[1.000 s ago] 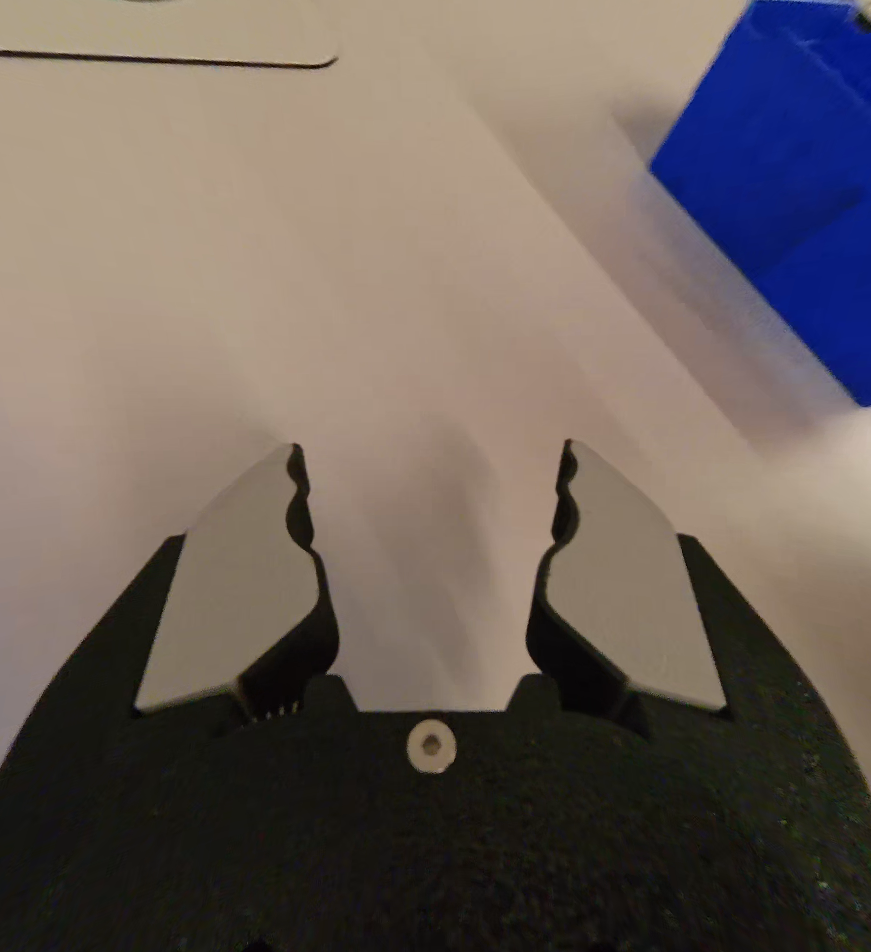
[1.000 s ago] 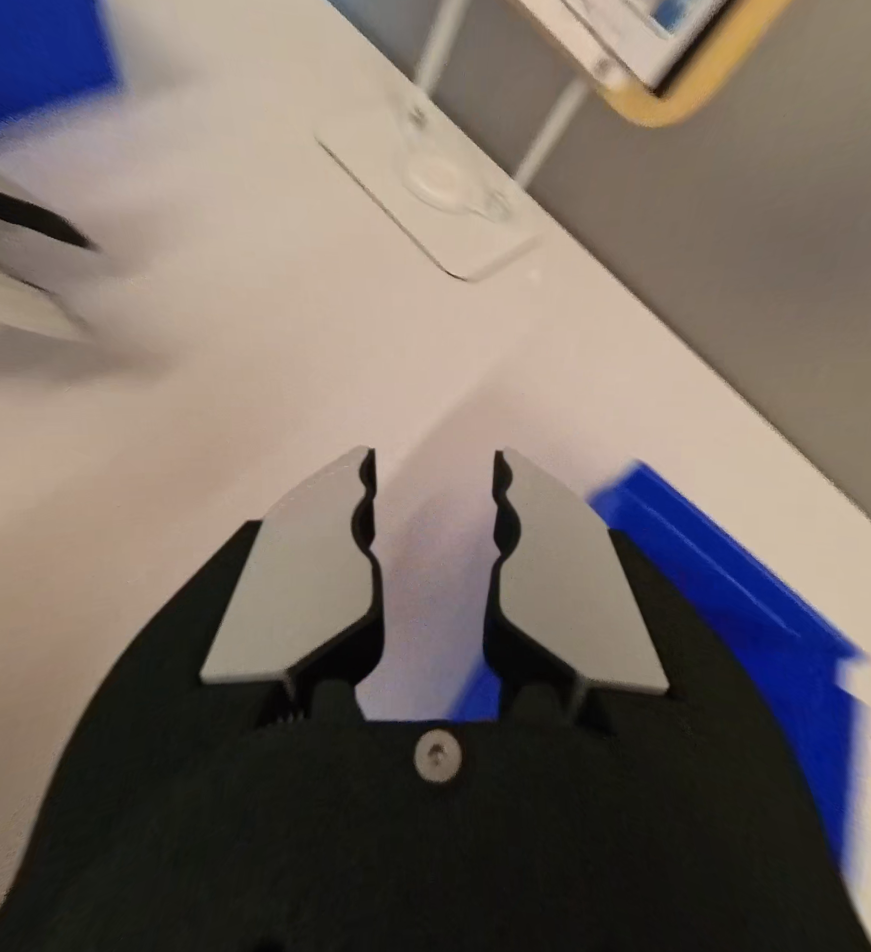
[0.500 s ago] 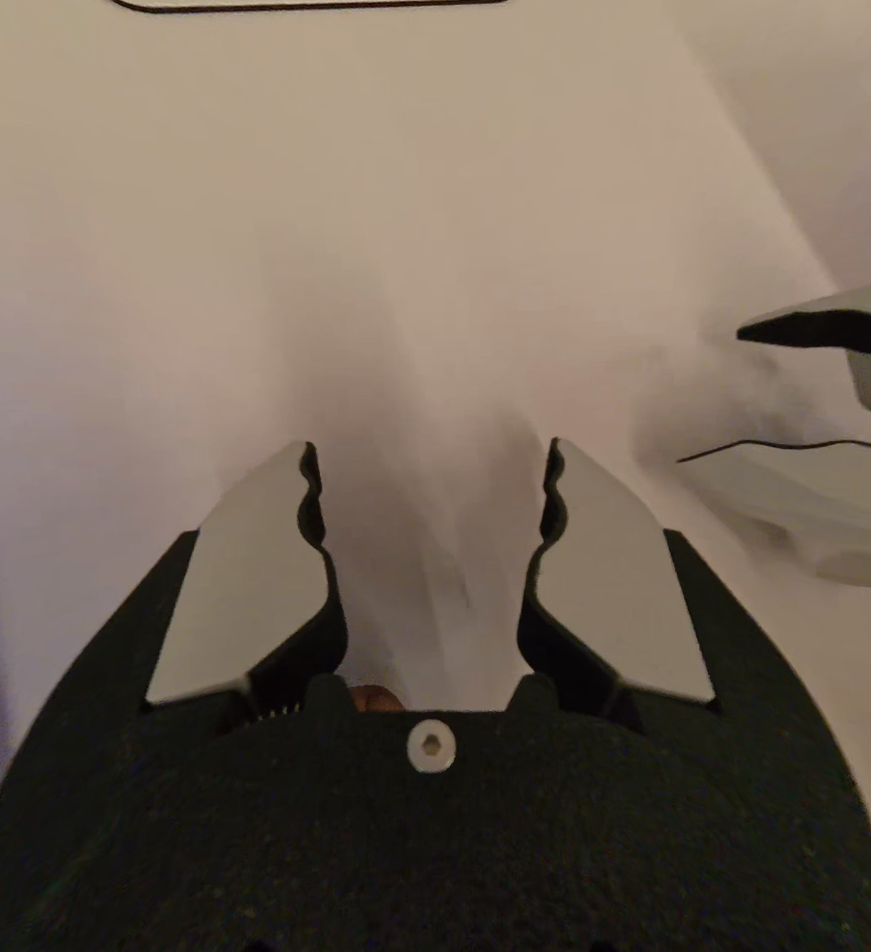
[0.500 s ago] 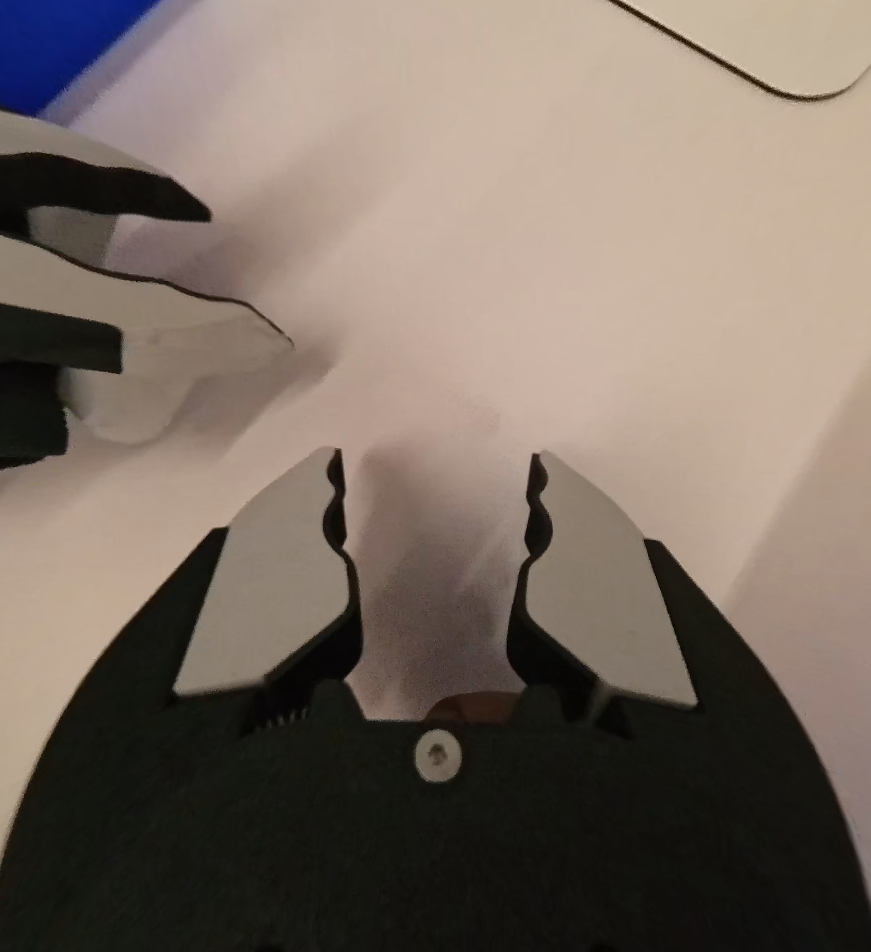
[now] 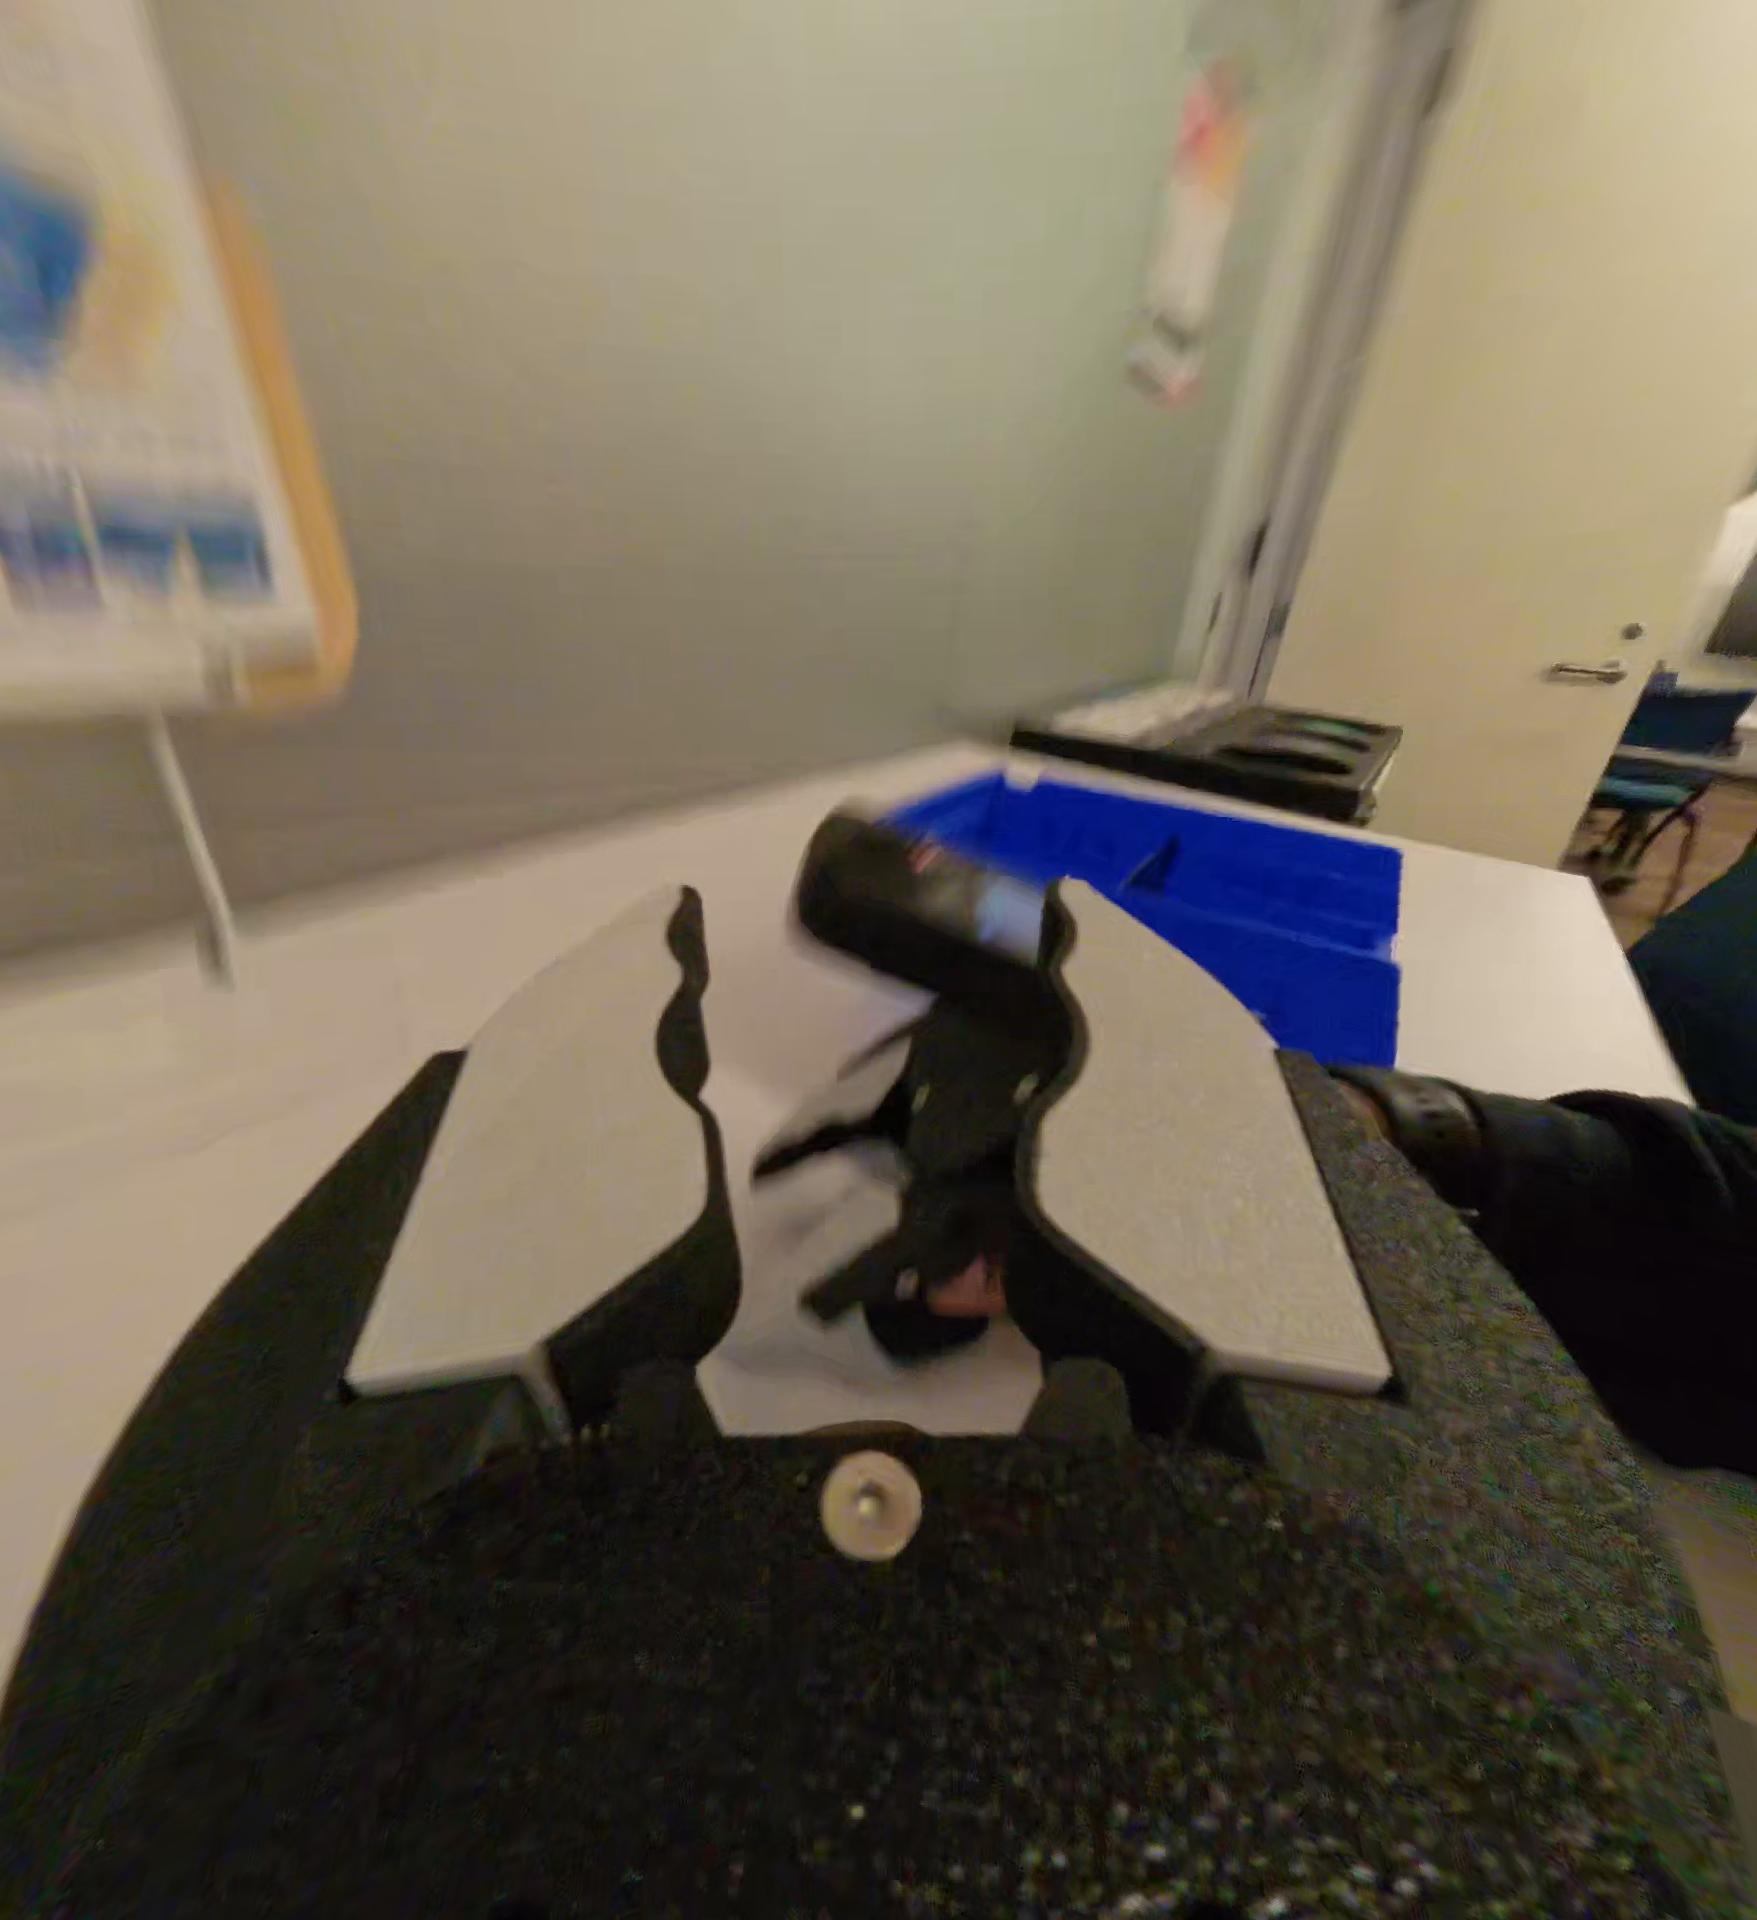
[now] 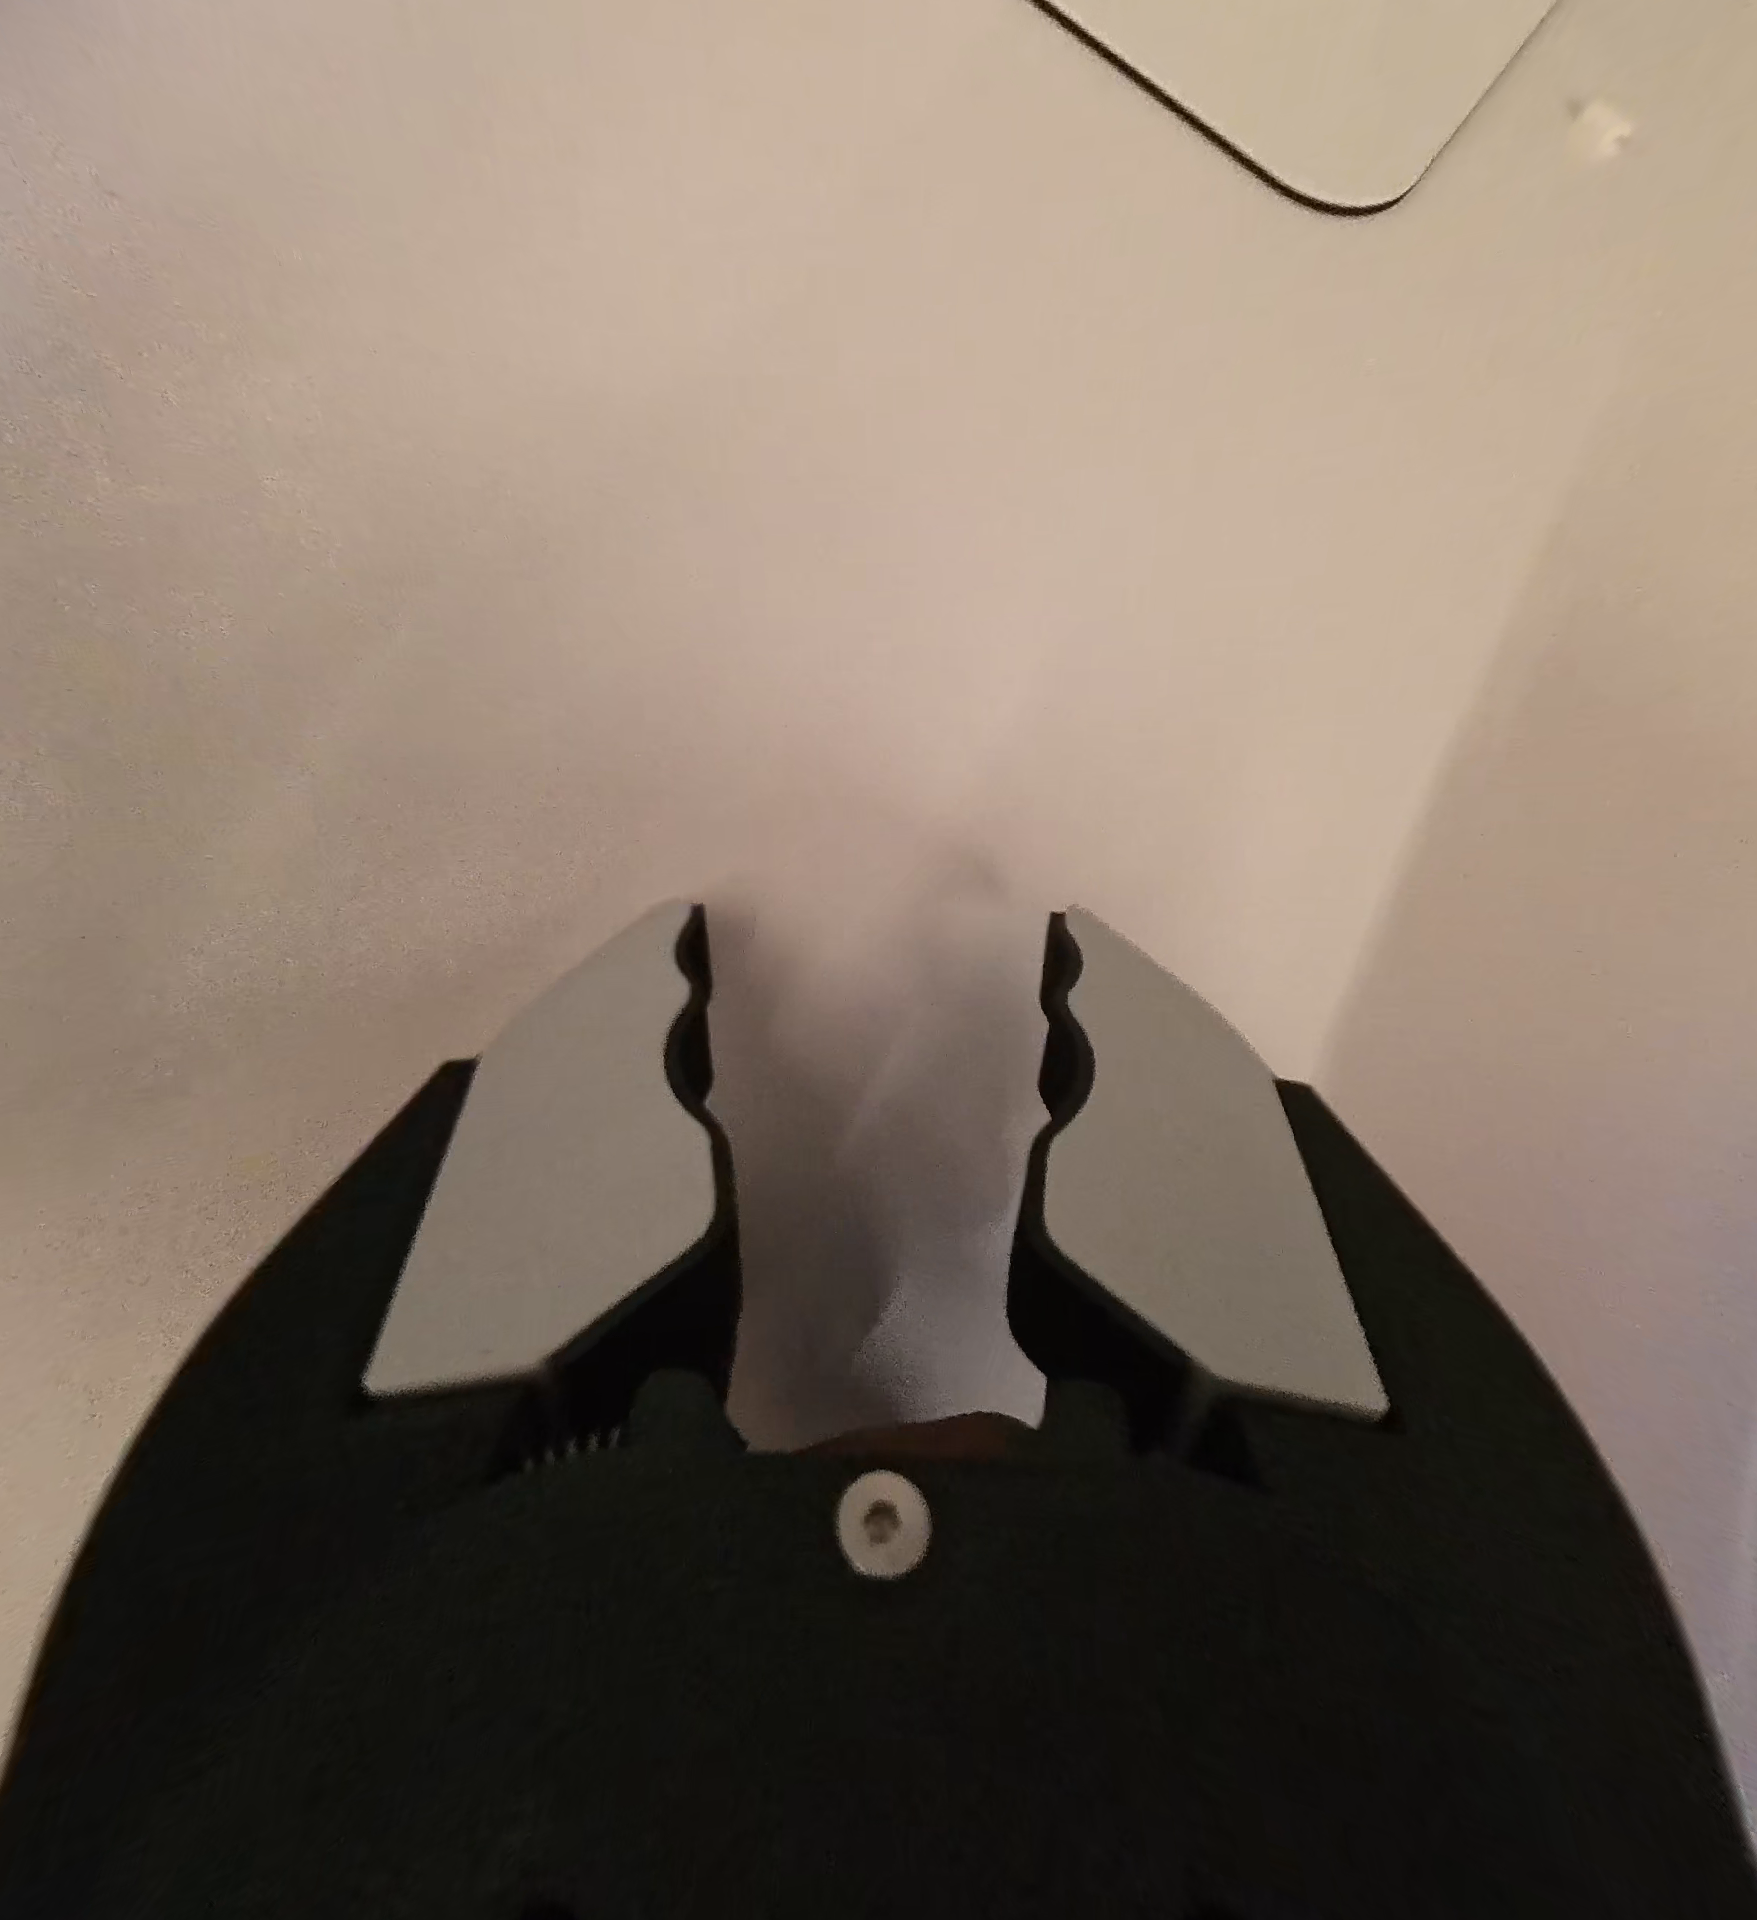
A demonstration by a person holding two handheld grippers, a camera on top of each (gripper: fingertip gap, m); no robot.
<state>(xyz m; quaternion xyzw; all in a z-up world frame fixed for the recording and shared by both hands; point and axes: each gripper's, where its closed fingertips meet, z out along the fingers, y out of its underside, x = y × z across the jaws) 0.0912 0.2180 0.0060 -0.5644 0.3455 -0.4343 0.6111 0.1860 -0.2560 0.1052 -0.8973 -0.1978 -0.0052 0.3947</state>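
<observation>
Left wrist view looks level across a white worktop (image 5: pixel 230 1091) toward a grey-green wall, and the left tool (image 5: pixel 874 914) has its two grey fingers standing apart with nothing clamped between them. Seen through that gap, farther off, is the right tool (image 5: pixel 947 1101), a black device topped by a dark cylindrical camera (image 5: pixel 915 914), carried by a person's arm in a dark sleeve (image 5: pixel 1632 1247) with a black wristwatch (image 5: pixel 1425 1122); motion blur hides how its fingers sit from this side. Behind it an open blue bin (image 5: pixel 1269 935) stands on the worktop, and a black tray (image 5: pixel 1258 758) lies beyond the far edge. A blurred poster board with an orange rim (image 5: pixel 126 416) stands on a stand at the left, and a pale door with a metal handle (image 5: pixel 1580 673) is at the right. Right wrist view points down at the bare worktop, close to it, with the right tool's fingers (image 6: pixel 583 1143) likewise apart and gripping nothing. A white rounded-corner panel (image 6: pixel 1321 83) with a dark outline lies flush in the worktop at the top of that view, well apart from the fingertips.
</observation>
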